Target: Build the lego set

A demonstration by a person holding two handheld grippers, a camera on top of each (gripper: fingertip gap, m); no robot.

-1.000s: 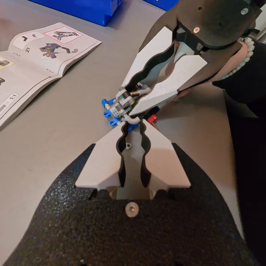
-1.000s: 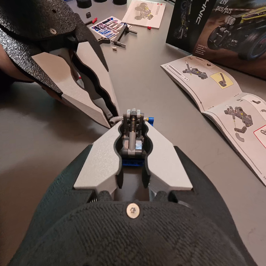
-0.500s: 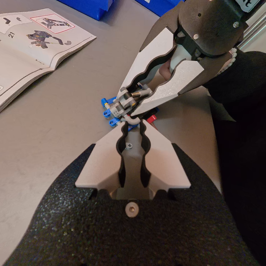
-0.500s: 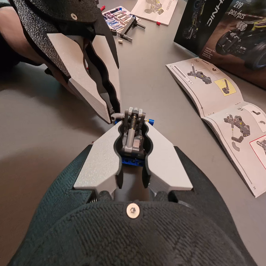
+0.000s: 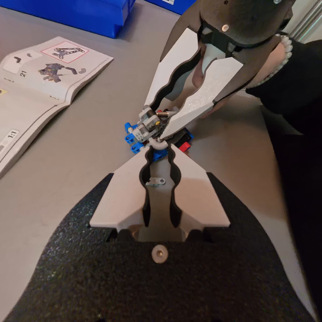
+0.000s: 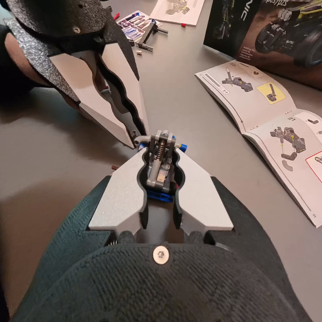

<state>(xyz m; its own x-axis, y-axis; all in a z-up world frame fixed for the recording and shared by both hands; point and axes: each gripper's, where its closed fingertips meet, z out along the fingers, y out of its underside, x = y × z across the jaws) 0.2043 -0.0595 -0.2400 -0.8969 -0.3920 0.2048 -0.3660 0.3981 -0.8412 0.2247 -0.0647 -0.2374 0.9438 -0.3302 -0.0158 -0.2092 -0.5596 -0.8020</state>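
One brick assembly (image 6: 161,162) clamped by right hand-held gripper (image 6: 160,151).

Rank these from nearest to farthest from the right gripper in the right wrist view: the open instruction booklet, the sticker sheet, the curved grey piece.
1. Curved grey piece, just left of the right gripper fingertips, at the left gripper's tips.
2. Open instruction booklet, to the right on the table.
3. Sticker sheet, far back, upper left.
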